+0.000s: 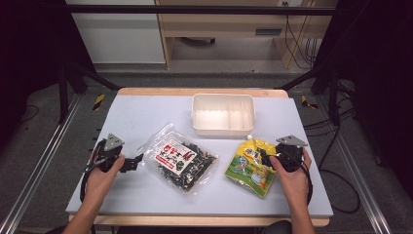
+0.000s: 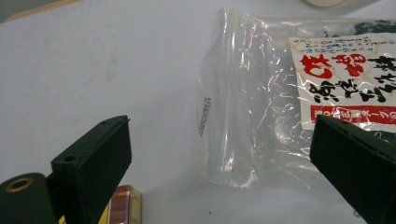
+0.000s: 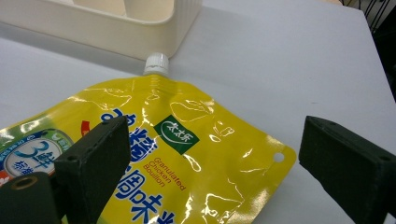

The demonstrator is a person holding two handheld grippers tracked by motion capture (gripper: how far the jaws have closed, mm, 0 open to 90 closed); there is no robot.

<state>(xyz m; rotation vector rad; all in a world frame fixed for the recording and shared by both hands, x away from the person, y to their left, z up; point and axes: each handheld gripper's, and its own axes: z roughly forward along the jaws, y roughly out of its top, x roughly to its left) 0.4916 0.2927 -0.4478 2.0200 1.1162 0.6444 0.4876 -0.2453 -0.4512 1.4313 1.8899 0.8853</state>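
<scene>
I hold a hand-held gripper in each hand, low over the pale tabletop (image 1: 146,190). My left hand-held gripper (image 1: 136,163) sits at the left side, its jaws spread wide with nothing between them. They point at the sealed clear edge of the seaweed bag (image 1: 179,159), which lies flat just beyond the jaw tips, not touching them as far as I can see. In the left gripper view the bag's (image 2: 261,107) plain plastic margin lies between the two black jaws and farther off, and its white label with red and black characters runs toward the right jaw. A small brownish object shows at the bottom edge by the left jaw; I cannot tell what it is.

My right hand-held gripper (image 1: 267,157) is at the right side, jaws also wide apart and gripping nothing. The yellow bouillon pouch (image 1: 251,166) lies flat under and in front of it. In the right gripper view the pouch (image 3: 187,158) spreads between the jaws, its corner with a punched hole near the right jaw, and its white screw cap (image 3: 155,64) points at the white divided box (image 1: 223,115), stopping just beside the box's wall. The box stands at the far middle of the tabletop, beyond both packets.
</scene>
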